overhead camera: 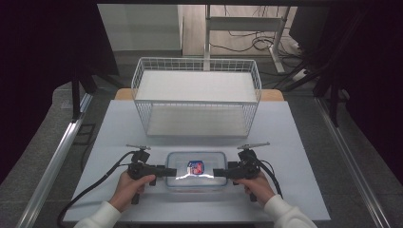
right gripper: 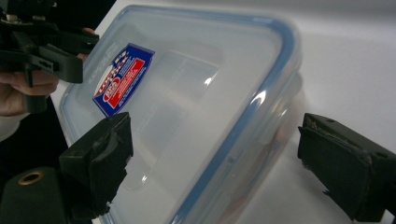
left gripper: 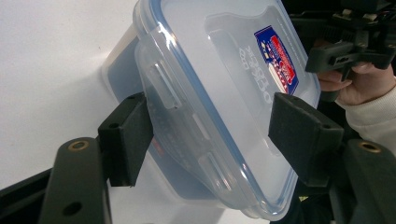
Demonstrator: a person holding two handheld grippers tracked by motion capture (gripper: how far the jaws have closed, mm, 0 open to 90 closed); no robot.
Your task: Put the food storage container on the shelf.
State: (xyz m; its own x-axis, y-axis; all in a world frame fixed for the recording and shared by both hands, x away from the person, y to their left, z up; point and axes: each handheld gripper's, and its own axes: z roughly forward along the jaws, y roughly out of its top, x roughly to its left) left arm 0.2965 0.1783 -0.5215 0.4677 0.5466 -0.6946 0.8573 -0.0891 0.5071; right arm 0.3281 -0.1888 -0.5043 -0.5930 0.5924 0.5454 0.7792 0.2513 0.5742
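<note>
Left gripper (overhead camera: 167, 171) jaws spread around the container's left end, pads not pressing. Clear plastic container (overhead camera: 196, 179): rounded rectangle, blue-sealed lid (left gripper: 224, 88), red-and-blue label (overhead camera: 195, 166), long axis left-right, on the white table (overhead camera: 294, 156) near the front edge. Right gripper (overhead camera: 219, 173) jaws spread at its right end

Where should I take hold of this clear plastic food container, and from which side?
Grip the container by its two short ends, one hand-held gripper from the left and one from the right, each straddling an end's edge. It lies flat with its long axis across the table, so the ends face the hands. The left end carries a latch flap, a likely firm hold.
</note>
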